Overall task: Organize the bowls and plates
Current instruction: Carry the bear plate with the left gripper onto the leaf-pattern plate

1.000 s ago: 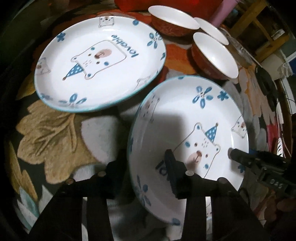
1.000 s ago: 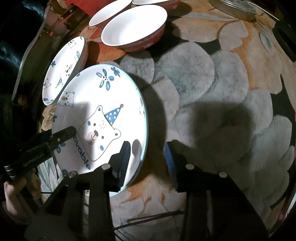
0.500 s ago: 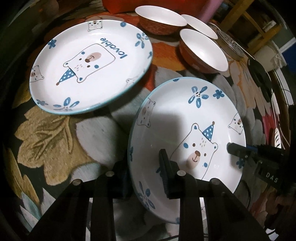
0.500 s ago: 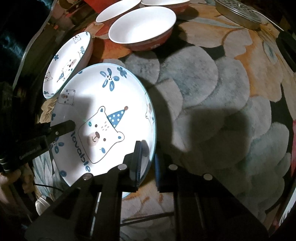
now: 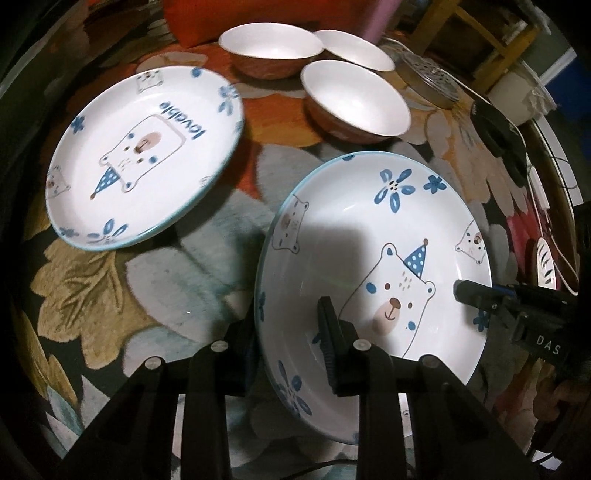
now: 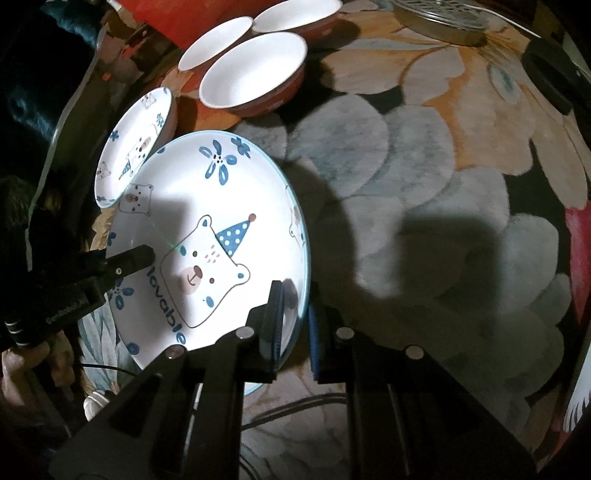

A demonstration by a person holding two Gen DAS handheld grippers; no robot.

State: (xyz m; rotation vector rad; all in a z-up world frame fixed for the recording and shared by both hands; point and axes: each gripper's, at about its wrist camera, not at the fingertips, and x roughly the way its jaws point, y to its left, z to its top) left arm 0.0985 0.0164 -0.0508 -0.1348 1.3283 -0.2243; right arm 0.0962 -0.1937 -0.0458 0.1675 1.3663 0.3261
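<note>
A white bear plate (image 5: 373, 258) (image 6: 207, 240) with blue flowers hangs tilted just above the floral cloth, held from both sides. My left gripper (image 5: 288, 343) is shut on its left rim, one finger under the plate and one inside. My right gripper (image 6: 295, 325) is shut on the opposite rim. Each gripper shows in the other's view: the right gripper (image 5: 480, 295) and the left gripper (image 6: 129, 258). A second bear plate (image 5: 144, 158) (image 6: 136, 147) lies on the cloth beyond. Three orange bowls with white insides (image 5: 354, 99) (image 6: 255, 70) cluster at the back.
A round metal strainer (image 5: 428, 77) (image 6: 439, 14) lies behind the bowls. A black object (image 5: 498, 136) (image 6: 554, 74) and a white cable (image 5: 554, 236) sit at the right edge. A red cushion (image 5: 207, 18) borders the far side. Open floral cloth (image 6: 424, 184) spreads right of the held plate.
Both grippers closed onto opposite rims of the near bear plate. The plate has since come up a little off the cloth and shifted with both hands.
</note>
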